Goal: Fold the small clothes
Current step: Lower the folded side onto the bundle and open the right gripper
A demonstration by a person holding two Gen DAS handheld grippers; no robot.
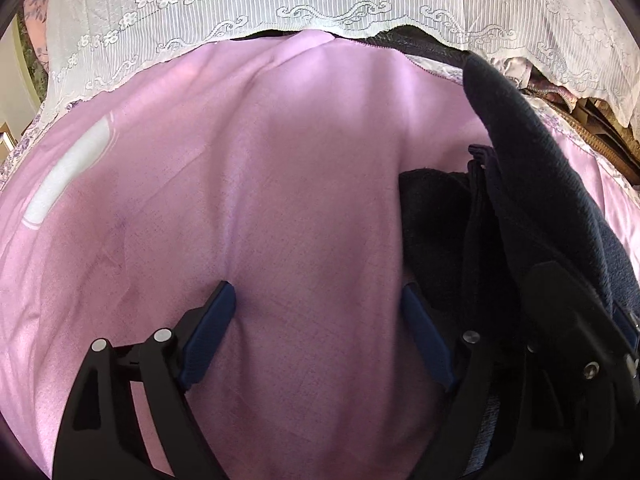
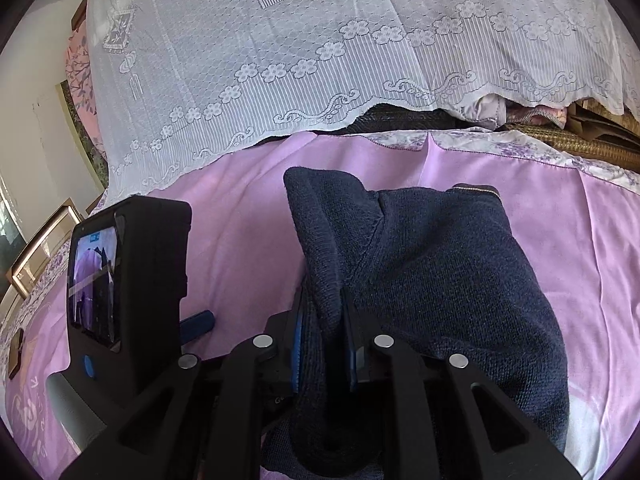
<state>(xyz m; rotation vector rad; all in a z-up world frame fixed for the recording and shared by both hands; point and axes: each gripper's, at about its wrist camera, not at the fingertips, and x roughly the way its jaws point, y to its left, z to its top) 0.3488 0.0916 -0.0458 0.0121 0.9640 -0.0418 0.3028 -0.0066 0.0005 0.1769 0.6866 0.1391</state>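
The right gripper [image 2: 324, 320] grips a fold of the dark blue knitted garment [image 2: 448, 272], which lies on the pink bedsheet [image 1: 280, 200]. The left gripper [image 1: 316, 320] stands open over bare sheet, left of it.

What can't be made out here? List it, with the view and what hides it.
- Navy garment, right wrist view: its near end is cut off behind the right gripper, which is shut on a fold; its type is unclear.
- Same garment, left wrist view: its right side is hidden by the right gripper's body.
- Items under the lace cloth, both views: covered by it.
- Left gripper, open: only pink sheet between its fingers.
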